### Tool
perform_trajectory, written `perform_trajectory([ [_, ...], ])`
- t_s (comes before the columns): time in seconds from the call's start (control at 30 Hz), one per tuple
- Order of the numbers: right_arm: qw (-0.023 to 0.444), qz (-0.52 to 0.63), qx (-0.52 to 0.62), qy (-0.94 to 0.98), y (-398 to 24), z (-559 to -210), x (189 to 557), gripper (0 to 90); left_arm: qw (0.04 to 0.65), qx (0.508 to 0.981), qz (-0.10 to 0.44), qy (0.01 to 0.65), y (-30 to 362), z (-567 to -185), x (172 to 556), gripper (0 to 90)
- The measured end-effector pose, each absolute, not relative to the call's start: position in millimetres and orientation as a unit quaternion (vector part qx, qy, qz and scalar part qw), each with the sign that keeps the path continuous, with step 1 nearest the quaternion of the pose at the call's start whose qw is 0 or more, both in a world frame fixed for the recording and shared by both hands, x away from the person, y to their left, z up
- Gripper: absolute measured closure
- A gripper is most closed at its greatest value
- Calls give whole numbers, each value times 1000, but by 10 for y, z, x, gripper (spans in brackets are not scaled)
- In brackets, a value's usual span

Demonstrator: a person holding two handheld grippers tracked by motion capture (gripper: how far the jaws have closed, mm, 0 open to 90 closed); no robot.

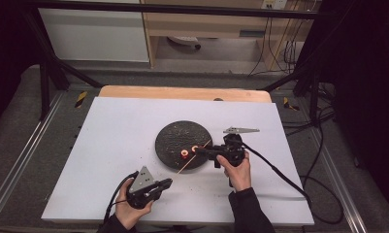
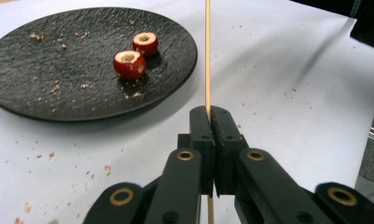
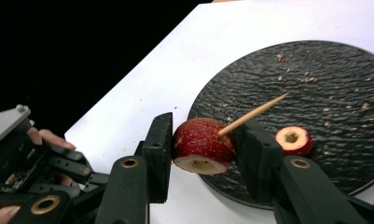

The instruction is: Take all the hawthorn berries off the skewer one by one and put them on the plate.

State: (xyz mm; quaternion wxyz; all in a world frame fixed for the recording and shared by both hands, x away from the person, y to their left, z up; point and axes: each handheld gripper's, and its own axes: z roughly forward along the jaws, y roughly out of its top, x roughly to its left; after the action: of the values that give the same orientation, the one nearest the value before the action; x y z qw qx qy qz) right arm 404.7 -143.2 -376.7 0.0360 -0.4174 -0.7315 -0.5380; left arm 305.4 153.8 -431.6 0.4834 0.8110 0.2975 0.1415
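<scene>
A cored red fruit (image 3: 204, 145) is held between the jaws of the right claw (image 3: 204, 154), just above the near rim of the black plate (image 3: 315, 84), with the tip of a wooden skewer (image 3: 252, 115) already pushed into its upper side. The skewer's other end is clamped in the fully closed left claw (image 2: 211, 116), from which the stick (image 2: 207, 51) runs straight ahead over the white table (image 2: 278, 70). Threading is judged to be the step in hand: the first fruit is only just pierced. Next, the fruit would have to be driven further along the stick, with the skewer kept in line with the cored hole so the flesh is not split. Beyond the right claw, a second cored fruit (image 3: 293, 140) is left on the plate; from the left claw two fruits (image 2: 129, 64) (image 2: 145, 43) are seen there, among crumbs (image 2: 58, 86).
</scene>
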Motion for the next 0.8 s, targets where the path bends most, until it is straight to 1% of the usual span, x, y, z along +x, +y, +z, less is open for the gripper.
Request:
perform_trajectory([
  [0.27,31,-537,-431,-724,-1497,-3723,4160,602,477,814,140,302,1627,-4353,3029,880],
  [0.5,12,-534,-441,-721,-1570,-3672,4225,602,470,816,138,306,1725,-4396,3009,880],
  [0.8,-15,-532,-454,-714,-1653,-3623,4304,601,480,802,142,326,1884,-4359,3031,880],
])
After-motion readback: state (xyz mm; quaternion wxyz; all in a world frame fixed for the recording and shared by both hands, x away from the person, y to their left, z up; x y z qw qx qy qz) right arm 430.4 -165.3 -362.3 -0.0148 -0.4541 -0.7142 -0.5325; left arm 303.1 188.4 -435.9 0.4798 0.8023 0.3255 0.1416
